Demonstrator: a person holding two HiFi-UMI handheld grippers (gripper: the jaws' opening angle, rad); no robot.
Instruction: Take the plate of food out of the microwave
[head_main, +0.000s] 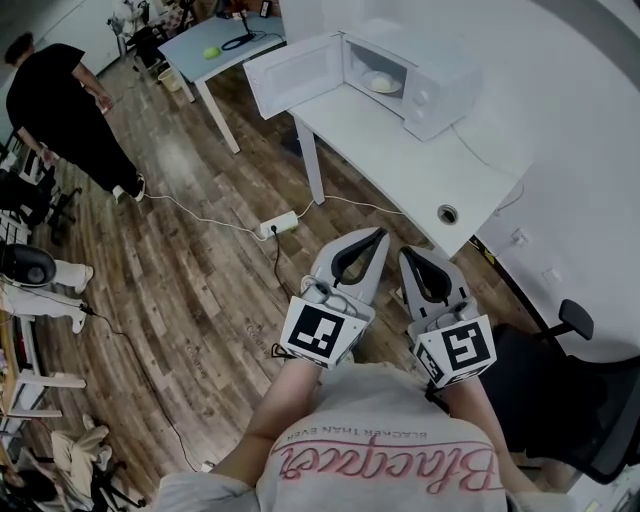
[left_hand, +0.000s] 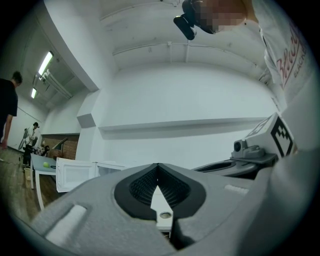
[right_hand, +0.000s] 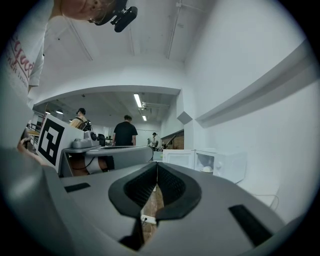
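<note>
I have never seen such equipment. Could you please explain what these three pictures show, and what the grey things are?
A person wears a camera on the head and holds a two-jaw gripper in each hand; those are the grey things. The head view looks down on the left gripper and the right gripper. The other two pictures come from cameras riding on the grippers, looking along their jaws. Both are shut and hold nothing. Ahead, on a white table, stands a microwave with its door open; the plate of food is inside.
</note>
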